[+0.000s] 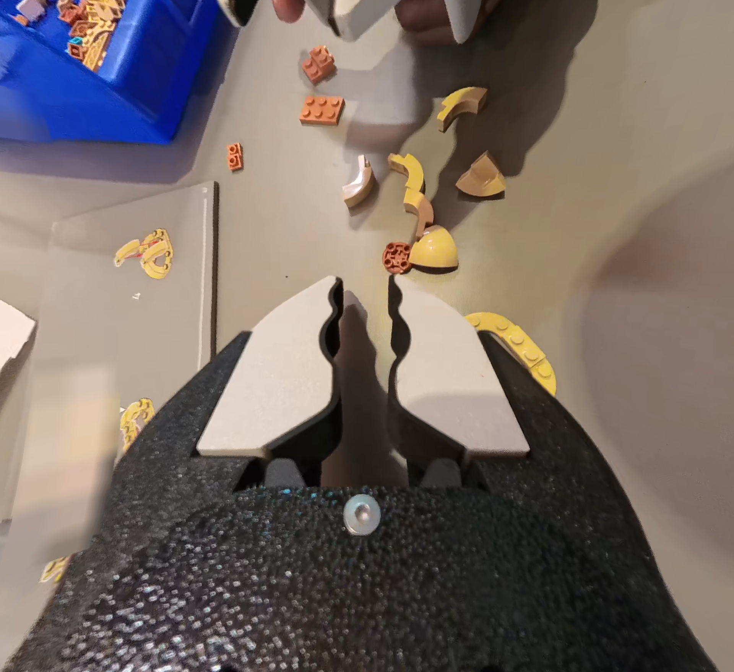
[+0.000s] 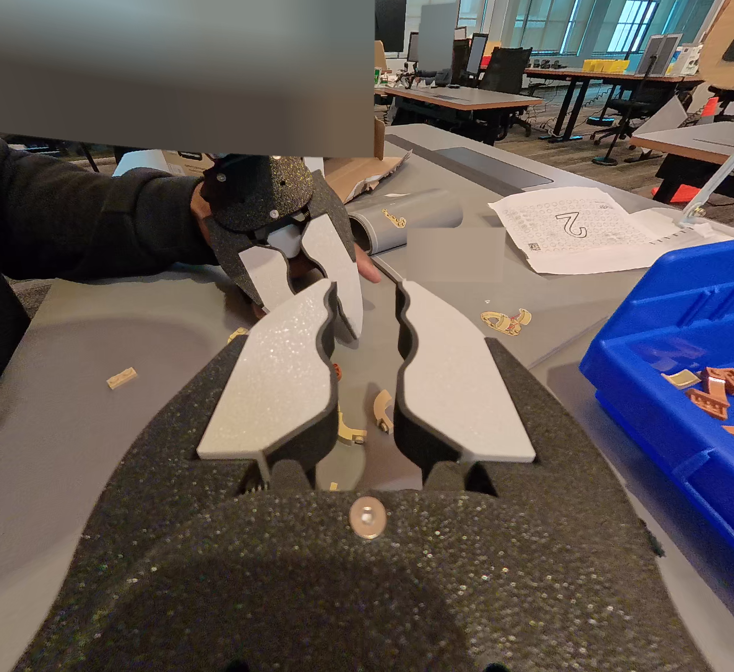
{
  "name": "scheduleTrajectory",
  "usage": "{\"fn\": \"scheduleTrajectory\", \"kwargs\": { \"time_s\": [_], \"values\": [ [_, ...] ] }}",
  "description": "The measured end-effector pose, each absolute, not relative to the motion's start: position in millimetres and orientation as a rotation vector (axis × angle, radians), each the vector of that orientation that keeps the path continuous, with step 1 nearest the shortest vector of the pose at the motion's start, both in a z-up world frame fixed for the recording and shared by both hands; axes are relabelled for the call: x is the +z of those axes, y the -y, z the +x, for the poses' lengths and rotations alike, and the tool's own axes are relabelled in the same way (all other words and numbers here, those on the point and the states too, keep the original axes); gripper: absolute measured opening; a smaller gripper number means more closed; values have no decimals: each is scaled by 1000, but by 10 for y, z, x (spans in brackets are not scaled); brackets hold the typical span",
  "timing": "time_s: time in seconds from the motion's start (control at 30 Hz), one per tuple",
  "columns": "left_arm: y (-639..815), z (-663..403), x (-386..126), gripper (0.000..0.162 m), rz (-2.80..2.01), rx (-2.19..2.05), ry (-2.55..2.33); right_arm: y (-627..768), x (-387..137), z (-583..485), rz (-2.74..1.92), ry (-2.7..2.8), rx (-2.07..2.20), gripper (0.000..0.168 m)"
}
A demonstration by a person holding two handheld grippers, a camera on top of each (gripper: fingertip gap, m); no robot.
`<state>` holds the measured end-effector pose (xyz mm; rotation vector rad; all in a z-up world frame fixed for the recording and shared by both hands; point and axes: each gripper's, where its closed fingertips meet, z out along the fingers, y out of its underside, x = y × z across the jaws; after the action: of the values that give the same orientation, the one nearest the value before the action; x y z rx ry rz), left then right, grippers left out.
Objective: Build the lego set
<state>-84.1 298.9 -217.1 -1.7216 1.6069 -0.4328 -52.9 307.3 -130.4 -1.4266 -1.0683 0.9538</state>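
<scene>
My left gripper (image 1: 365, 284) is open and empty, low over the grey table. Just past its tips lie a tan dome piece (image 1: 435, 252) and a small round brown piece (image 1: 397, 258). Farther on lie several tan curved pieces (image 1: 409, 172) and orange-brown bricks (image 1: 321, 110). A yellow curved plate (image 1: 516, 347) lies beside its right finger. My right gripper (image 2: 365, 285) is open and empty, facing the left one (image 2: 306, 287) from across the pieces. Tan curved pieces (image 2: 383, 407) show between its fingers. It also shows blurred at the top of the left wrist view (image 1: 294, 26).
A blue bin (image 1: 151, 69) of loose bricks stands at the far left, and at the right in the right wrist view (image 2: 655, 355). An instruction booklet (image 1: 131, 216) lies left of my left gripper. A printed paper sheet (image 2: 576, 228) and a lone tan plate (image 2: 121, 378) lie on the table. One gripper's finger ends stand about 9 centimetres off the other's. From the left gripper's tips to the lone tan plate (image 2: 121, 378) is close to 15 centimetres.
</scene>
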Motion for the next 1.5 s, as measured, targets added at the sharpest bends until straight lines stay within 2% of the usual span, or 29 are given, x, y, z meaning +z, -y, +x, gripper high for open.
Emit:
{"fn": "scheduleTrajectory", "kwargs": {
  "time_s": [0.57,0.73,1.0,1.07,1.5],
  "values": [
    [-2888,-652,-2215,22,-1735,-510,-1706,-3051,-1324,-550,-1432,1093,970,27],
    [-2853,-635,-2230,14,-1768,-538,-1703,-3044,-1327,-552,-1432,1099,973,27],
    [-2780,-710,-2221,13,-1805,-612,-1708,-3020,-1343,-560,-1434,1122,974,27],
    [-2757,-739,-2176,4,-1791,-640,-1700,-2999,-1353,-566,-1430,1140,969,26],
    [-2453,-761,-1985,5,-1707,-740,-1761,-2919,-1413,-602,-1415,1221,909,25]
  ]
}}
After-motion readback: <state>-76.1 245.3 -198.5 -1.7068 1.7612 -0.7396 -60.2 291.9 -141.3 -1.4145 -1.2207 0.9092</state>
